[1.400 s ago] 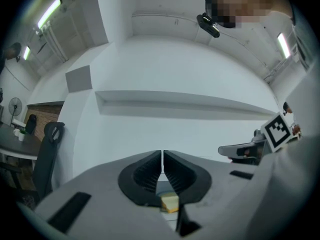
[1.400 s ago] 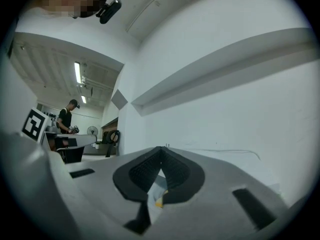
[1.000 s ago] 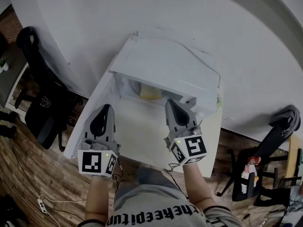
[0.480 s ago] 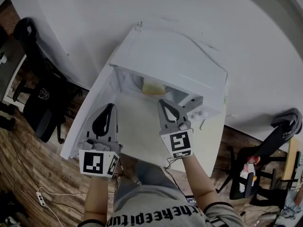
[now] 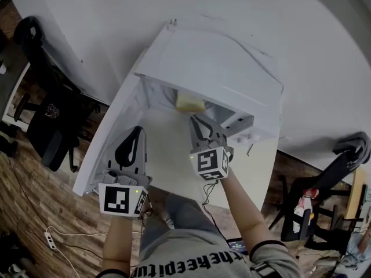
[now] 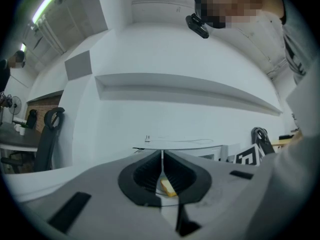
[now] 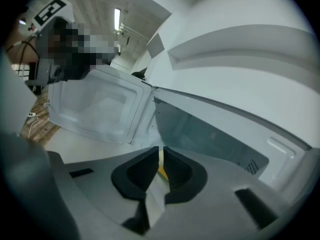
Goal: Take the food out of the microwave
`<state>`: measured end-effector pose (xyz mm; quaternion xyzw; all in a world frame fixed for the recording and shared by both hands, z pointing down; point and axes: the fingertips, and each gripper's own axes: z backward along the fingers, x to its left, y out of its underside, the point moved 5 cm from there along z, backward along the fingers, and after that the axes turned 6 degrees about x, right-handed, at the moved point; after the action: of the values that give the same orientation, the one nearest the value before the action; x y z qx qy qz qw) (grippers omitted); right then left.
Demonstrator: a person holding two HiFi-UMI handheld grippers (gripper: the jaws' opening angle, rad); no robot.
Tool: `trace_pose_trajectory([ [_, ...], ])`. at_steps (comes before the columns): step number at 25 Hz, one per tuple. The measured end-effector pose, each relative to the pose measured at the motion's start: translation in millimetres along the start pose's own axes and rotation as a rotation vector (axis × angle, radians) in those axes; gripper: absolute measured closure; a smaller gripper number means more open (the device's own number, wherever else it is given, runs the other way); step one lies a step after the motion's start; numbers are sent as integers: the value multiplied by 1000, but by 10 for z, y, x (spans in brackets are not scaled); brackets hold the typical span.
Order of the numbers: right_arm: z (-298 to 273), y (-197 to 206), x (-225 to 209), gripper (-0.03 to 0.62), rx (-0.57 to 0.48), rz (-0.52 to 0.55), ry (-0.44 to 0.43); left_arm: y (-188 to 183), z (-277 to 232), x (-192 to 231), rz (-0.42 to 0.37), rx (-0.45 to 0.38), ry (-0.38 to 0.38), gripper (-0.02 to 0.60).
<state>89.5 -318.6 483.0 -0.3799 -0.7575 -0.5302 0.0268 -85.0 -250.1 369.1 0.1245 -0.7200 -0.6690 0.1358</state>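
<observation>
The food (image 5: 189, 102), a pale yellow block, sits inside the microwave (image 5: 220, 74), just under its top edge at the centre of the head view, with the door (image 7: 95, 106) swung wide. My right gripper (image 5: 197, 120) points into the opening just below it, jaws parting, with only a slim gap and nothing between them. I judge I should spread them wider than the block before reaching in, come in low, then pinch its sides gently. My left gripper (image 5: 133, 135), lower left, is pressed together and empty

A white table (image 5: 174, 164) carries the open white microwave (image 5: 214, 74).
</observation>
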Motion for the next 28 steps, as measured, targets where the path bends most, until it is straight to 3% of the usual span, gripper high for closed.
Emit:
trace_pose_trajectory([
  [19,-691,281,233,477,199,366,35,221,100,65,15,44,18,568],
  [28,-883,365,290,464,239,467,40,259,110,104,25,52,8,568],
])
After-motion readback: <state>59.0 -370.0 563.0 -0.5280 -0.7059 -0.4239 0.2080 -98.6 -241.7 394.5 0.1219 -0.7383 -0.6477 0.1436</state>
